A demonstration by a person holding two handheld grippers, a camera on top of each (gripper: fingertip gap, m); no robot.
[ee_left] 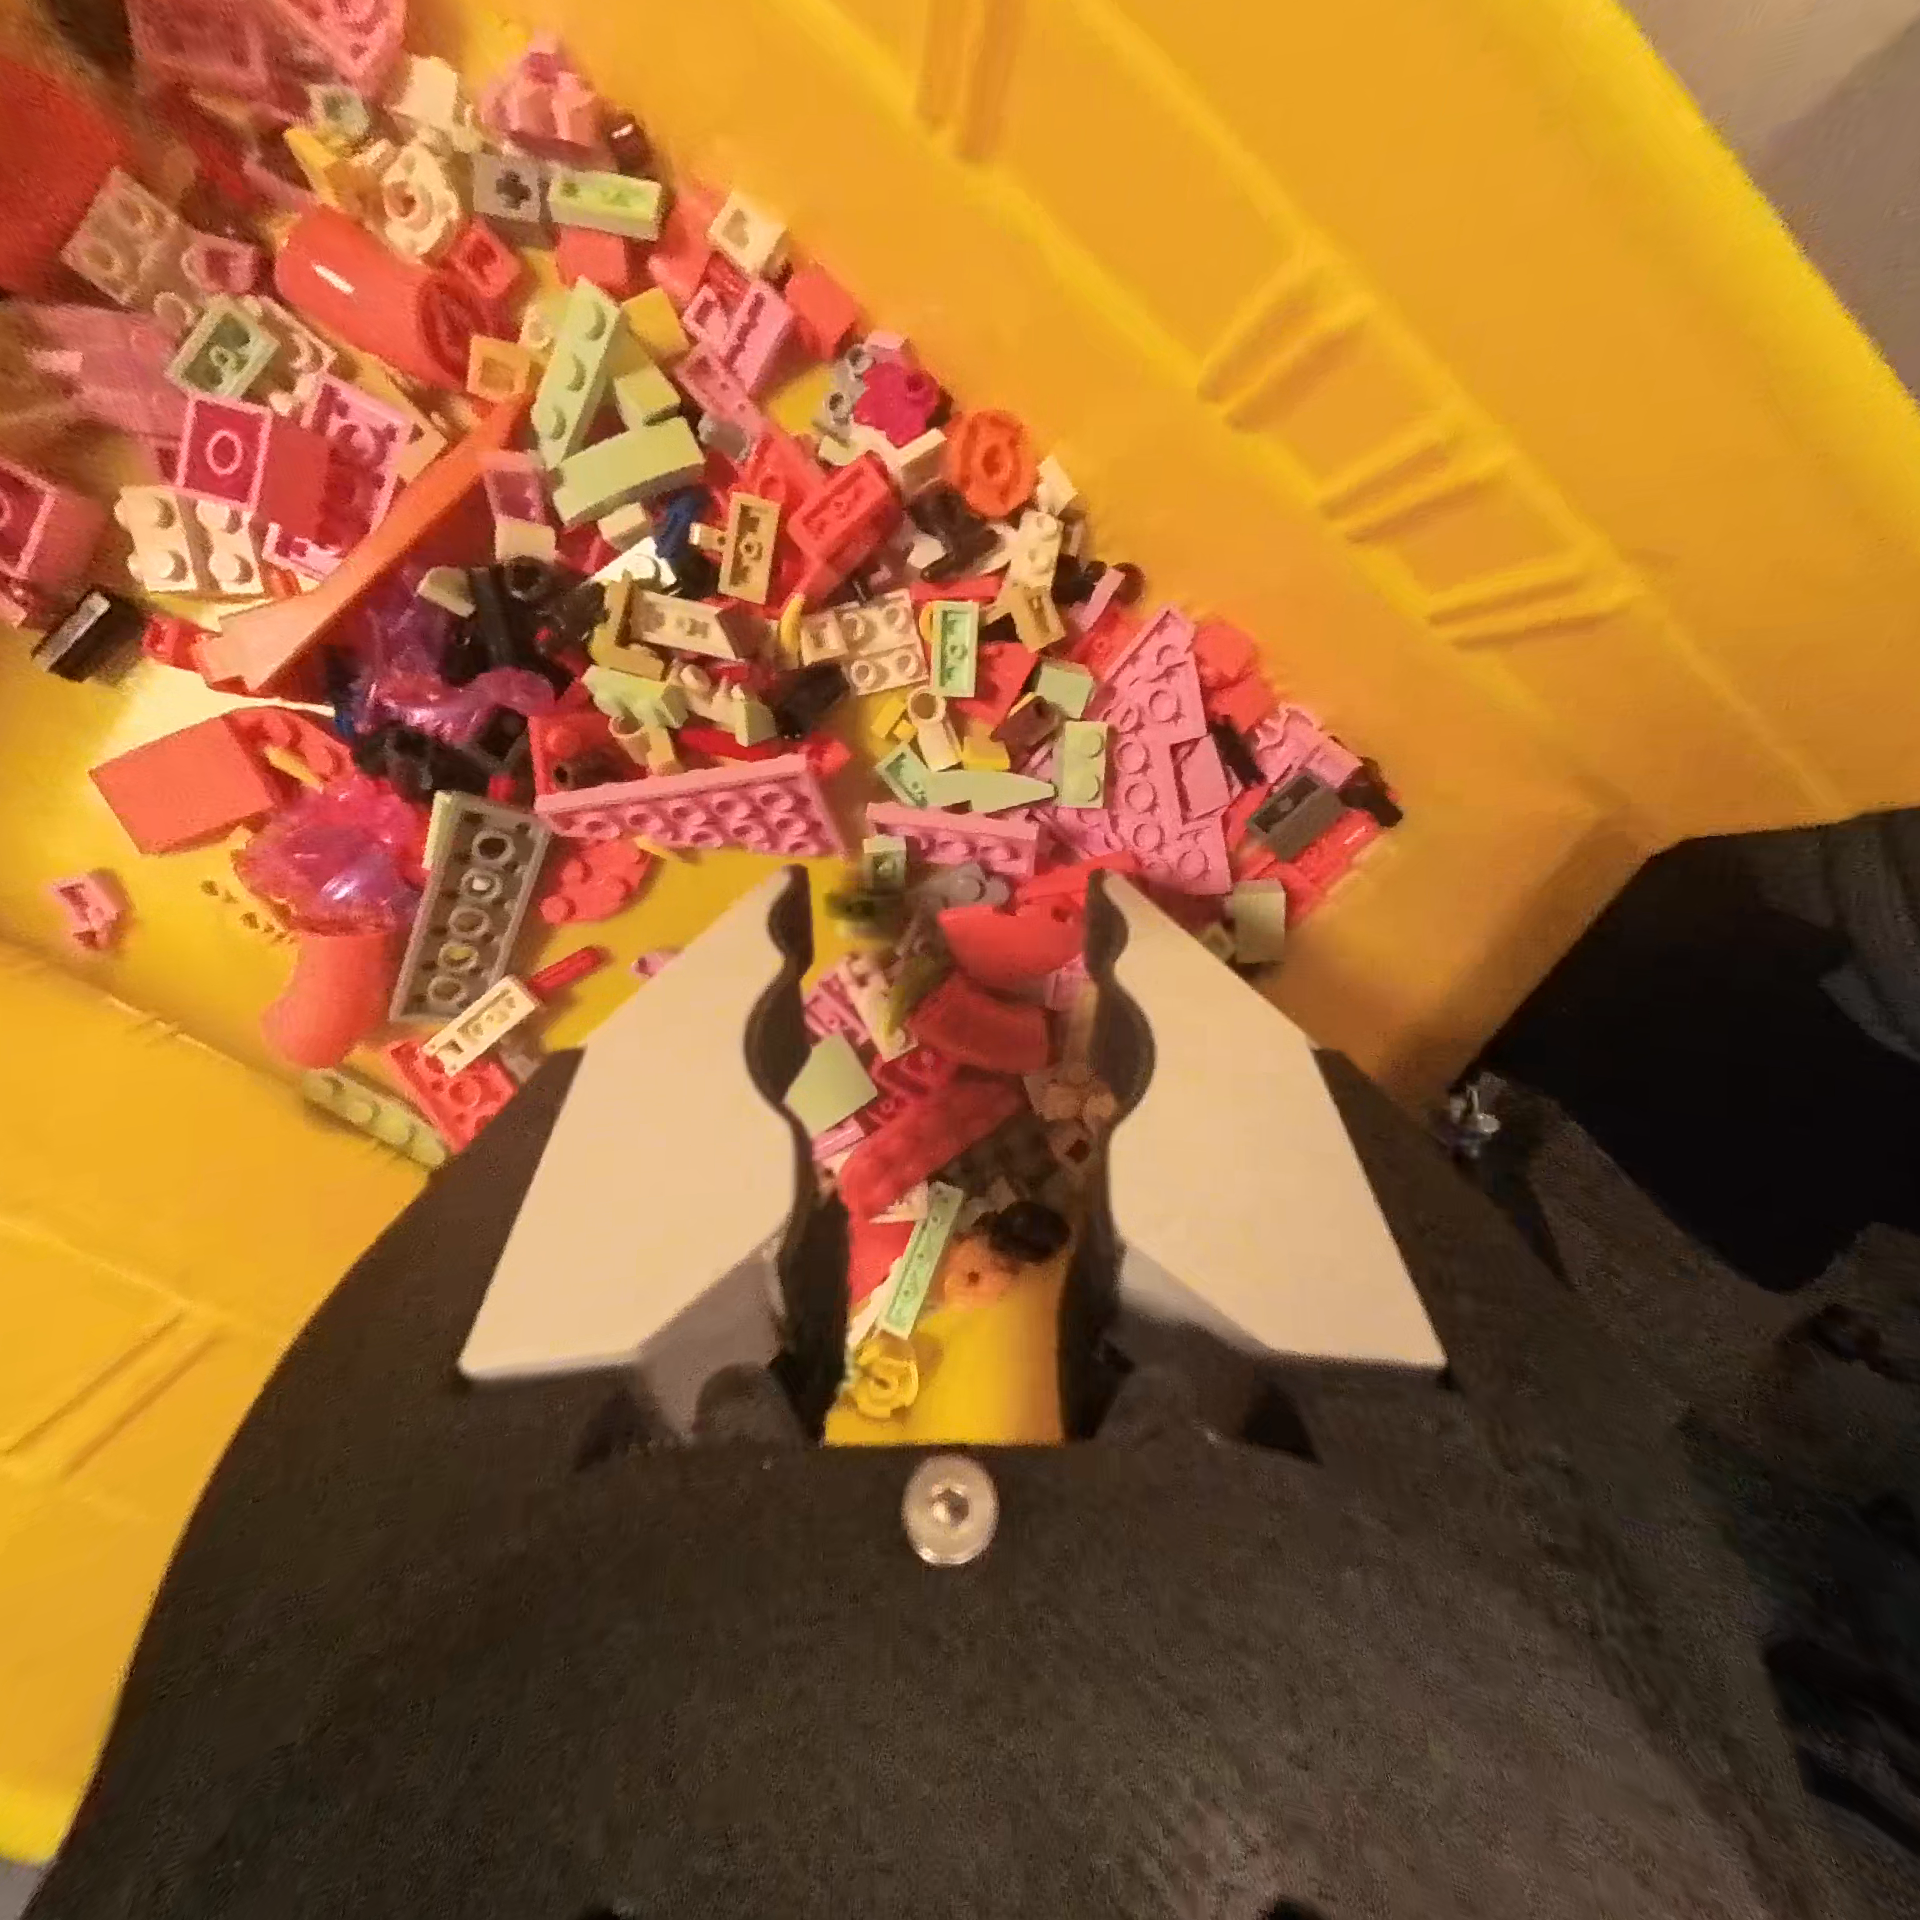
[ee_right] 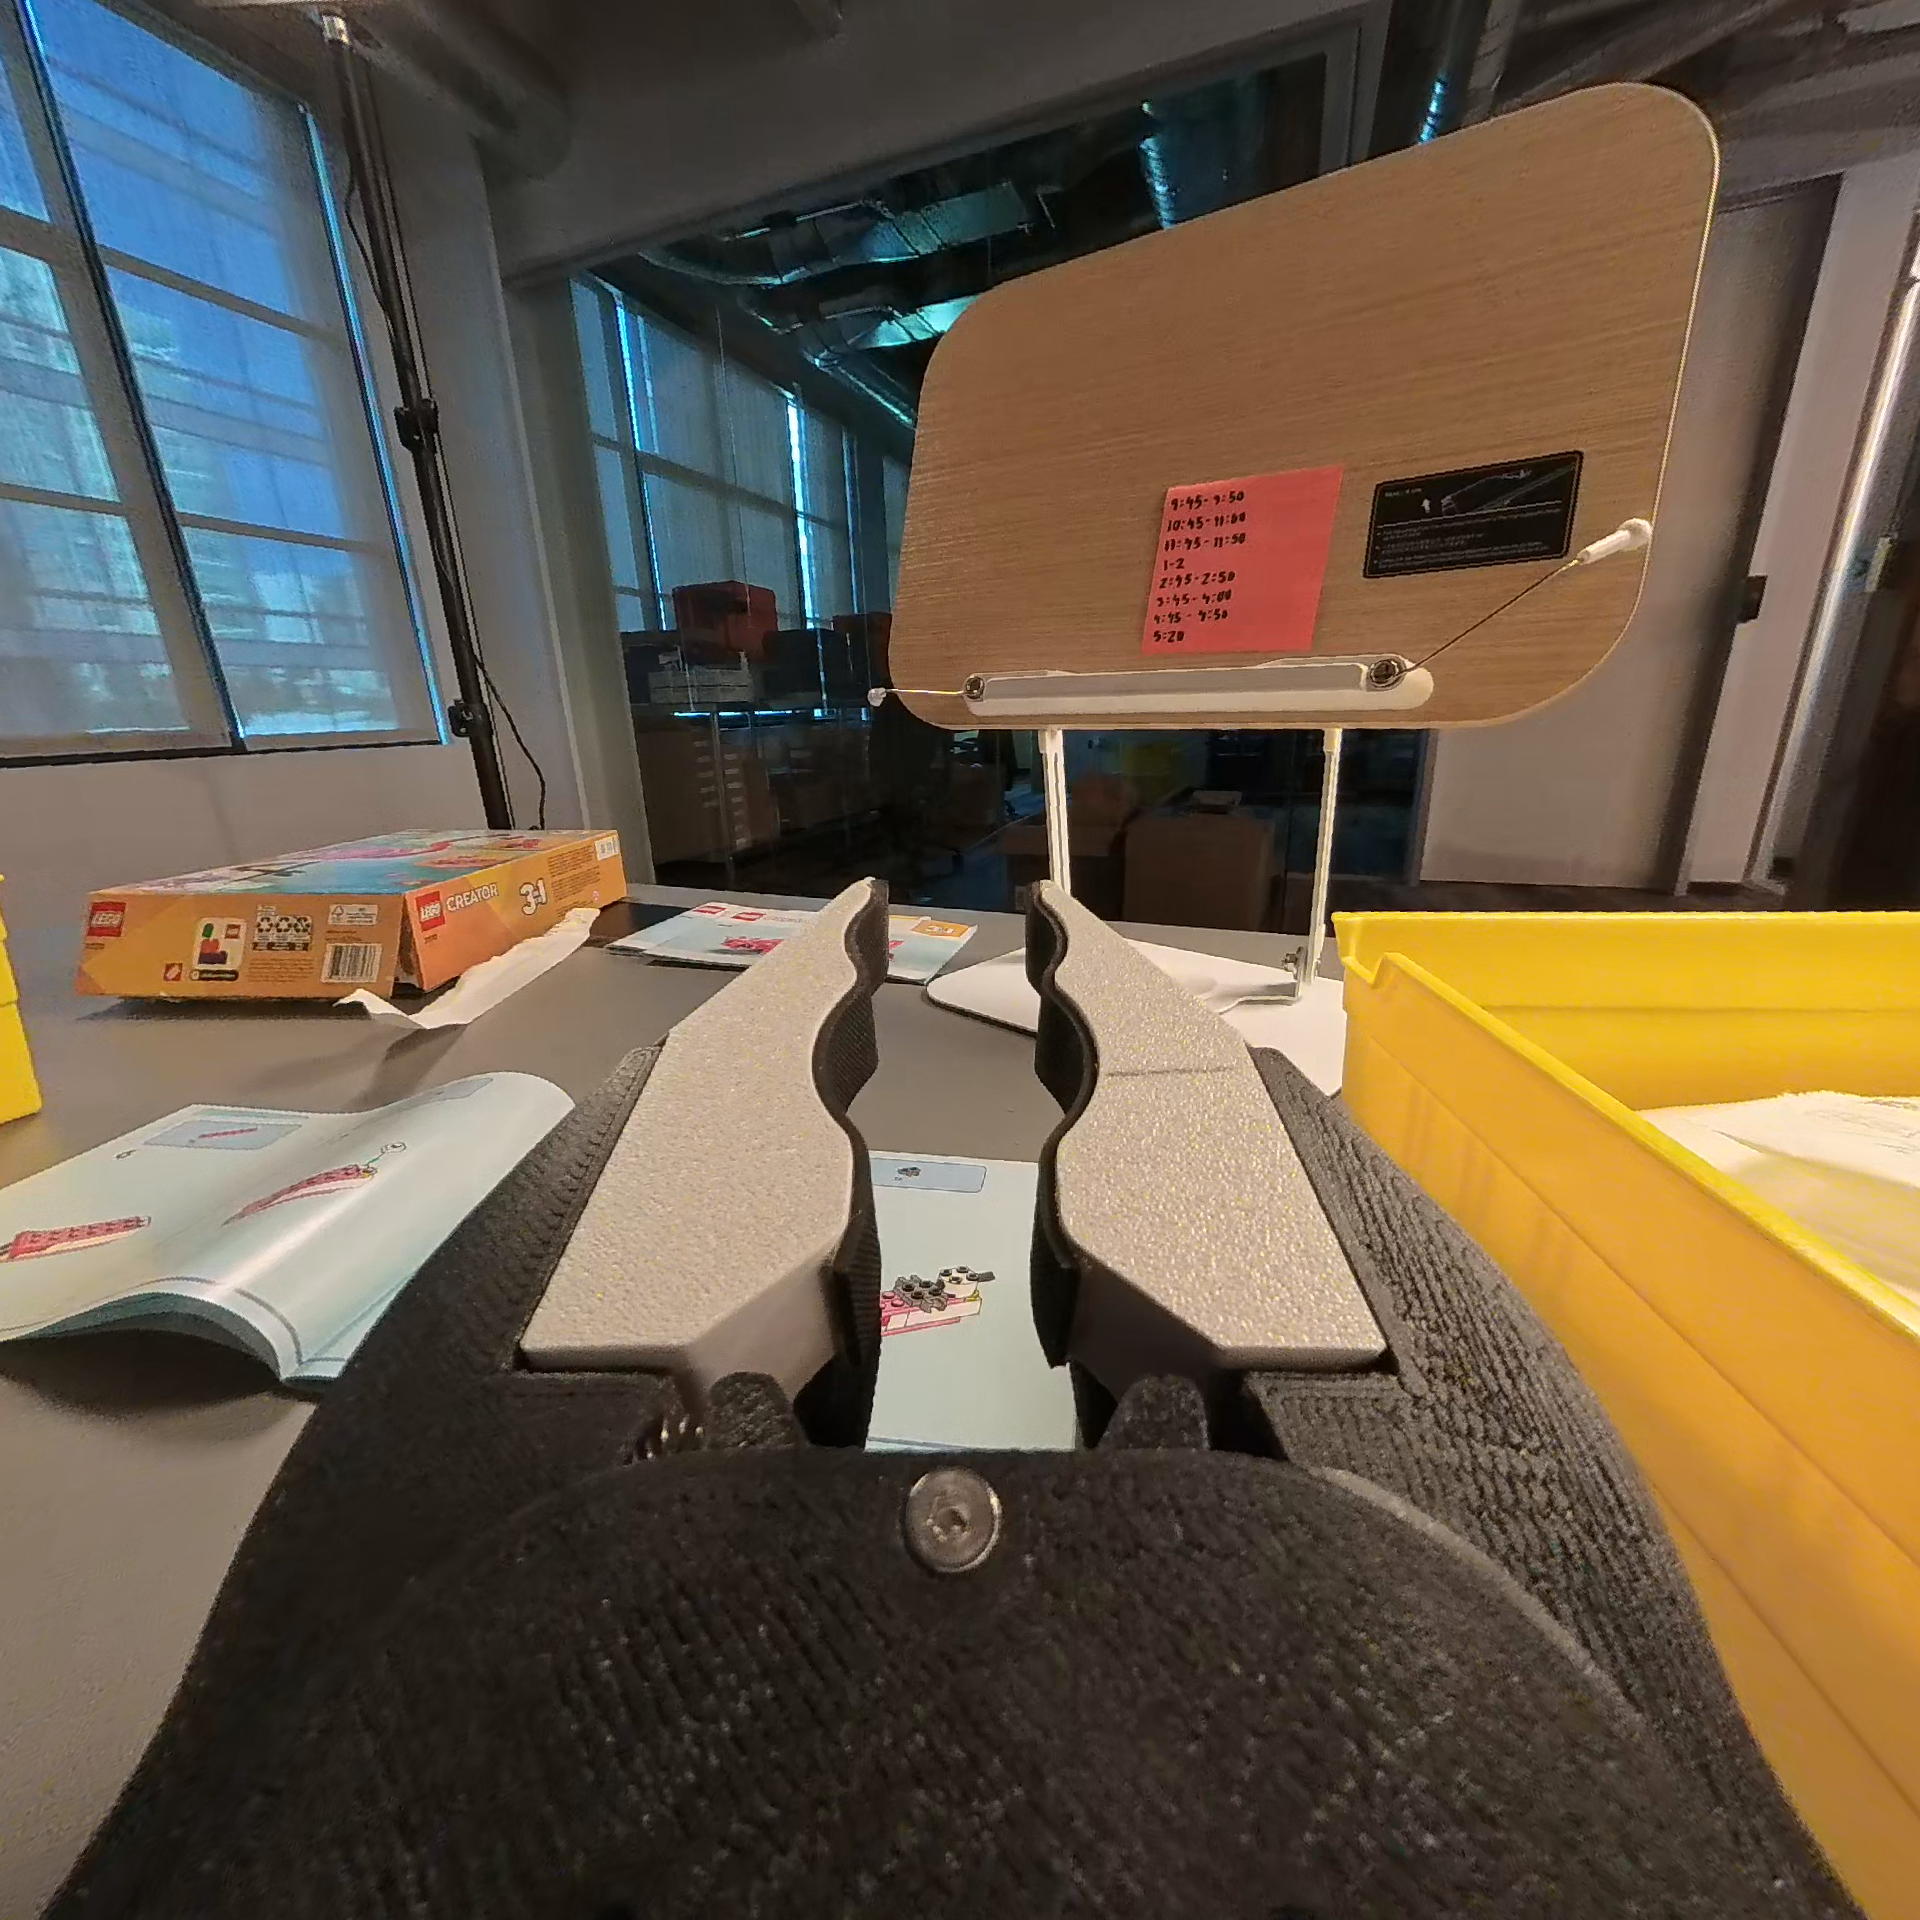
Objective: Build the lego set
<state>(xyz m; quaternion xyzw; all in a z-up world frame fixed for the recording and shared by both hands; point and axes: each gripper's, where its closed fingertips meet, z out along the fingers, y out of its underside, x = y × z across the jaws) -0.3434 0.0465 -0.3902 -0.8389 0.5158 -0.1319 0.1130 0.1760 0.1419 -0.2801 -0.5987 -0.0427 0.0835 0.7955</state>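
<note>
In the left wrist view my left gripper (ee_left: 951, 888) is open above a heap of small toy bricks (ee_left: 665, 582) in pink, red, pale green, white and black, lying in a yellow bin (ee_left: 1299, 343). Loose bricks show between the fingers, among them a red curved piece (ee_left: 1013, 935) close to the right fingertip (ee_left: 1117, 904); the pads press on none of them. A small blurred dark-green piece (ee_left: 854, 904) lies near the left fingertip. In the right wrist view my right gripper (ee_right: 958, 899) is open and empty, held over an open instruction booklet (ee_right: 260, 1205) on the grey table (ee_right: 468, 1029).
A yellow bin (ee_right: 1558, 1195) stands close at the right. A wooden book stand (ee_right: 1309, 416) with a pink note stands ahead. An orange toy-brick box (ee_right: 343, 914) and closed booklets (ee_right: 717, 930) lie farther back. A dark tripod pole (ee_right: 416, 436) stands by the windows. Tip to tip, the grippers are about 55 cm apart.
</note>
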